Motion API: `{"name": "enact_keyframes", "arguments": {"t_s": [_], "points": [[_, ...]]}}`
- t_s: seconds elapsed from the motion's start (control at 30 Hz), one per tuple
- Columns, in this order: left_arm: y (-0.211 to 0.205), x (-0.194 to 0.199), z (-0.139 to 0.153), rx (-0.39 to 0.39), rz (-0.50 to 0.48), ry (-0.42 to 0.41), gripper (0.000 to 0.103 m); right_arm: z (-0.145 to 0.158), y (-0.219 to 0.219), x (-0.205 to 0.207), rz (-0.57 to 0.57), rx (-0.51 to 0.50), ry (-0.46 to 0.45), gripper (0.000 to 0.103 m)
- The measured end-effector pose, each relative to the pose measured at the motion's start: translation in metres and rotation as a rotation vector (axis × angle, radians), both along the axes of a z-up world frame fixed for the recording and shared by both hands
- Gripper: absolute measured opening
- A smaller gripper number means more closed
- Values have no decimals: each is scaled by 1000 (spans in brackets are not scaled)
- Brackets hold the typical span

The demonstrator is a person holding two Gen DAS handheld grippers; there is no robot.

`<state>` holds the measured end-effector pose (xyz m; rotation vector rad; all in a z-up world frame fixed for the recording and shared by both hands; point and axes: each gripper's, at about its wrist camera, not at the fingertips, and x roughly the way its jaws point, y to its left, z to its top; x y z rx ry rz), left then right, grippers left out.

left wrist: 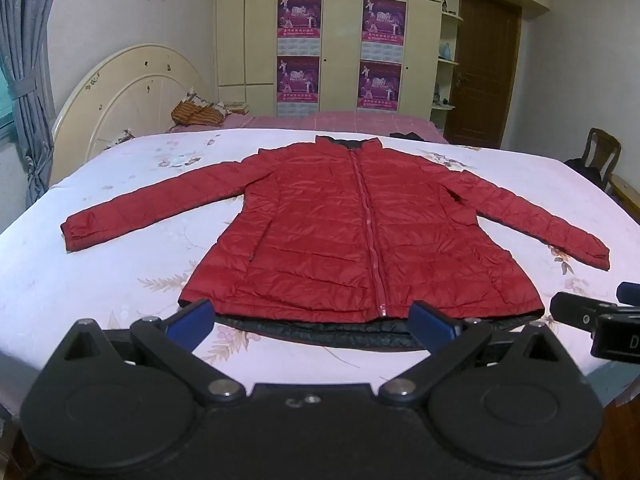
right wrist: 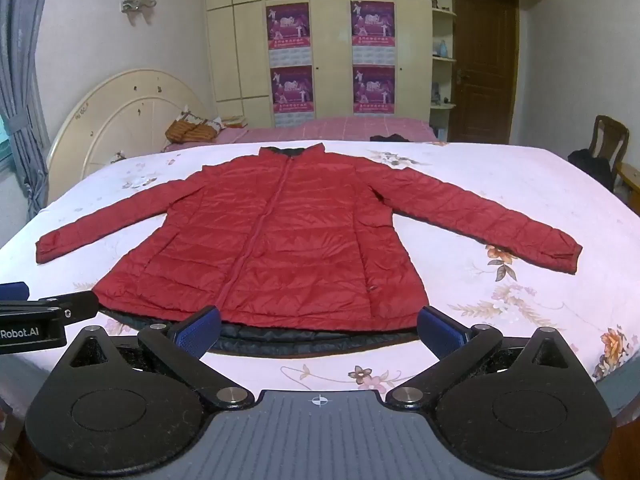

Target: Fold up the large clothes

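Note:
A red quilted jacket [left wrist: 352,236] lies flat on the bed, front up, zipped, both sleeves spread outward; it also shows in the right wrist view [right wrist: 280,240]. Its dark lining shows along the near hem [left wrist: 320,330]. My left gripper [left wrist: 312,322] is open and empty, just in front of the hem, left of centre. My right gripper [right wrist: 318,330] is open and empty, in front of the hem's right half. Each gripper shows at the edge of the other's view: the right one [left wrist: 600,320], the left one [right wrist: 36,316].
The bed has a white floral sheet [left wrist: 120,280] and a round cream headboard [left wrist: 124,96] at far left. A pink bed [left wrist: 340,122] with a pillow stands behind. A wardrobe, a brown door [left wrist: 484,68] and a wooden chair [left wrist: 600,156] stand at the back and right.

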<state>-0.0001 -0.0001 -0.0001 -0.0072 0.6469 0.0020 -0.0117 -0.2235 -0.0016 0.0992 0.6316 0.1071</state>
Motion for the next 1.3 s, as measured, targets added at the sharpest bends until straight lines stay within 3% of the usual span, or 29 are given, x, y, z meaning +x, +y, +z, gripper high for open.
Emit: {"name": "enact_keyframes", "arguments": {"t_s": [1.3], "points": [[2,0,2,-1,5,-7,103,3,1,-2,1,-9,-9,103]]}}
